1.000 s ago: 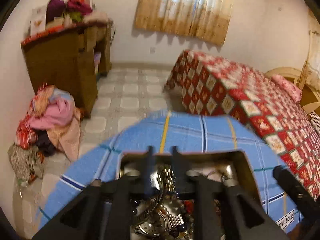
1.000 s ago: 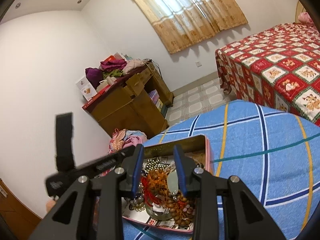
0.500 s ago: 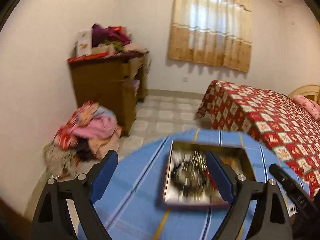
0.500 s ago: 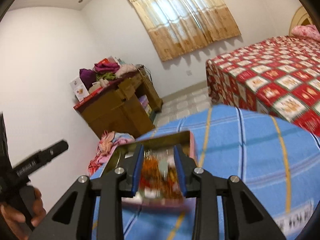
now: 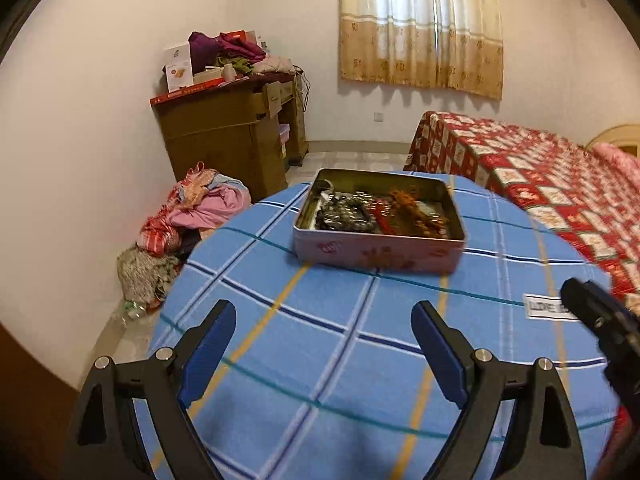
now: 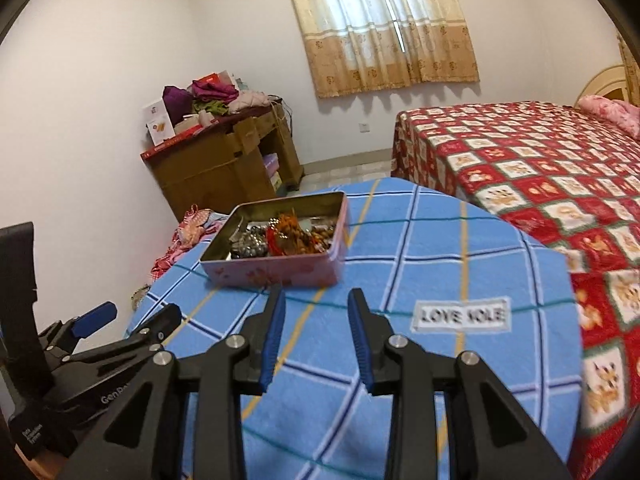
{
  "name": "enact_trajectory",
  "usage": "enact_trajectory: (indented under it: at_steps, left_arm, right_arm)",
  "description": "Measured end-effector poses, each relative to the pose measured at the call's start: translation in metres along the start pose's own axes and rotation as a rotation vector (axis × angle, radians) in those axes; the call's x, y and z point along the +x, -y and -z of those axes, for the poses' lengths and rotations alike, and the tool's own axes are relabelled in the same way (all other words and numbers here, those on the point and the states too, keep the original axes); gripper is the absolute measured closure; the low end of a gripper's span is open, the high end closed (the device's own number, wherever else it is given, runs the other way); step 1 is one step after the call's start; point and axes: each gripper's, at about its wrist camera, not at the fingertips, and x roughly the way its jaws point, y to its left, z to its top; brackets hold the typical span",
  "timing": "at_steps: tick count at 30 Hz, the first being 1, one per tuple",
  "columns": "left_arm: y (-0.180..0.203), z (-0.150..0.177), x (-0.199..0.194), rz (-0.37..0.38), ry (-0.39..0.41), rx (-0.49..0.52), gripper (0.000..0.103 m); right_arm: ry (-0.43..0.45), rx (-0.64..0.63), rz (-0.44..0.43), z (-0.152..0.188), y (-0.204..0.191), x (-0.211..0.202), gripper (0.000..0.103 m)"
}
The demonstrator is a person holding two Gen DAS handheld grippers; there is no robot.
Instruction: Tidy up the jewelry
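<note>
Grippers [image 5: 322, 322] [image 6: 316, 298] empty, near tin [image 5: 378, 216].

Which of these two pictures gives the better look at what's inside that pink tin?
The left wrist view: it looks squarely down into the pink tin, jewelry spread clearly. The right wrist view shows it smaller, contents bunched.

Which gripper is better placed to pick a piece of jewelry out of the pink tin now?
Probably the left gripper: its jaws have just been opening, stand wide and empty, and face the pink tin. The right gripper is empty too, but narrower.
</note>
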Motion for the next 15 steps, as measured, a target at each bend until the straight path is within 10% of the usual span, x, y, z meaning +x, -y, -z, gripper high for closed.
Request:
enact_trajectory:
  at_steps: [15]
  left_arm:
    - [0.01, -0.007, -0.081, -0.088, 0.171, 0.042, 0.013]
  right_arm:
    - [0.174, -0.038, 0.007, -0.019, -0.014, -0.071, 0.037]
